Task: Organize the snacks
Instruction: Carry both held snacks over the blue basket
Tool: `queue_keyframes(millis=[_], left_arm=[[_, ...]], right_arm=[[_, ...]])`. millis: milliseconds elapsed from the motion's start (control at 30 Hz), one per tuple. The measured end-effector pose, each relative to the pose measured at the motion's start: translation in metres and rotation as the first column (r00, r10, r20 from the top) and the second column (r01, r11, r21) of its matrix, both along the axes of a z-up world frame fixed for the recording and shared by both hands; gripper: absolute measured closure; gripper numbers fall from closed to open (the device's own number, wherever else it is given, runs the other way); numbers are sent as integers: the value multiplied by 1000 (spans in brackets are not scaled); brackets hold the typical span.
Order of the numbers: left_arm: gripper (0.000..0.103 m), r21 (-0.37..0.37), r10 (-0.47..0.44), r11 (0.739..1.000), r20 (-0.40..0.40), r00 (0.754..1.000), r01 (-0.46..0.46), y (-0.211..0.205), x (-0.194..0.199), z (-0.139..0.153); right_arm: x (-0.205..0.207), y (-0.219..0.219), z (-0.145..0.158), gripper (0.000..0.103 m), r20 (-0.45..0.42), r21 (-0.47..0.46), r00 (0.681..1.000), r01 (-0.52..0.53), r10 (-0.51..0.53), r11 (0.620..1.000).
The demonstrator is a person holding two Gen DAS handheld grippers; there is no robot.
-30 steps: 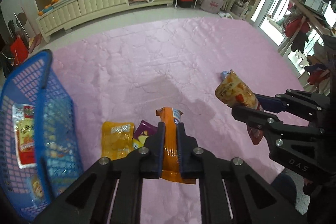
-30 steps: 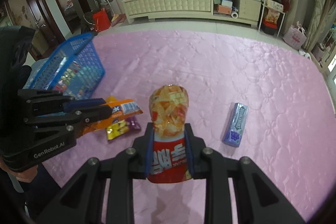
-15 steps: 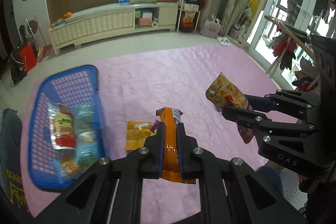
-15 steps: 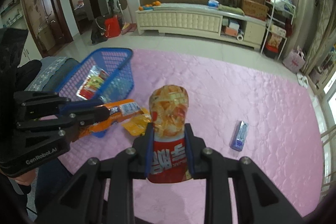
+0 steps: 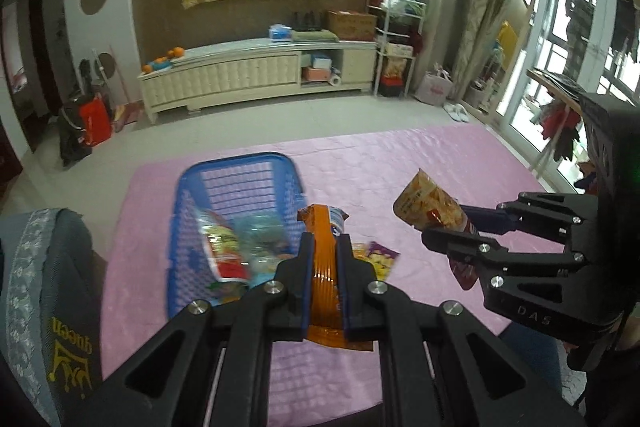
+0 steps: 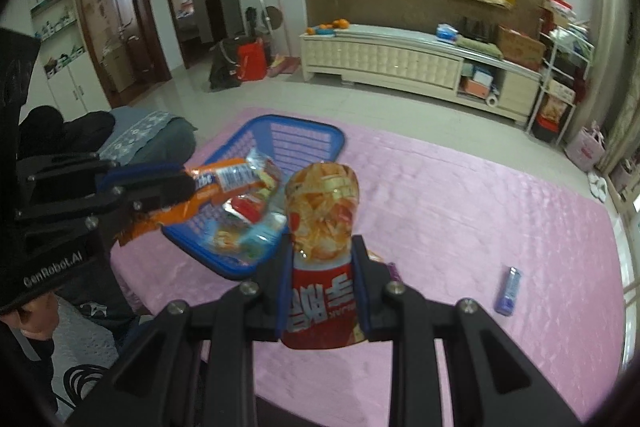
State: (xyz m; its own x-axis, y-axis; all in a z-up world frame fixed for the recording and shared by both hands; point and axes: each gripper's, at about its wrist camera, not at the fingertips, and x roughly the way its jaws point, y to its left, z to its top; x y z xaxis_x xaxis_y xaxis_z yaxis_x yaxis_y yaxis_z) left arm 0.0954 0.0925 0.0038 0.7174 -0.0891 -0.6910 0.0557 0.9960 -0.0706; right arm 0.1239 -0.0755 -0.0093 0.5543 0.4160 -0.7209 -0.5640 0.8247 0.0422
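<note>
Snacks sit clamped in both grippers above the pink cover (image 5: 420, 163): left gripper (image 5: 325, 251) pinches an orange packet (image 5: 325, 267), right gripper (image 6: 322, 259) grips a red pouch (image 6: 322, 211), near the blue basket (image 5: 240, 163).

I have lifted both my tongs well up from the pink quilted bedspread (image 5: 400, 163), which now lies far below. My left tongs (image 5: 325, 247) have carried the flat orange snack packet (image 5: 326, 267) sideways, so it now hangs at the near right rim of the blue plastic lattice basket (image 5: 240, 163). My right tongs (image 6: 322, 255) have brought the red and orange crisp bag (image 6: 322, 223) nearer that basket too.
</note>
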Motion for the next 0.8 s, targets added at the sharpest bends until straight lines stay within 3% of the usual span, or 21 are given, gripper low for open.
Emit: queue_keyframes(millis=[300,800], left_arm=[[94,-9,79,997,-39,996,-80,46,-1,-15],[94,-22,175,983,-213,961,-184,95,24,-84]], right_arm=[[8,51,-7,72,-14,5,997,-76,76,997],[38,87,-57,72,-124,-21,985,-121,118,992]])
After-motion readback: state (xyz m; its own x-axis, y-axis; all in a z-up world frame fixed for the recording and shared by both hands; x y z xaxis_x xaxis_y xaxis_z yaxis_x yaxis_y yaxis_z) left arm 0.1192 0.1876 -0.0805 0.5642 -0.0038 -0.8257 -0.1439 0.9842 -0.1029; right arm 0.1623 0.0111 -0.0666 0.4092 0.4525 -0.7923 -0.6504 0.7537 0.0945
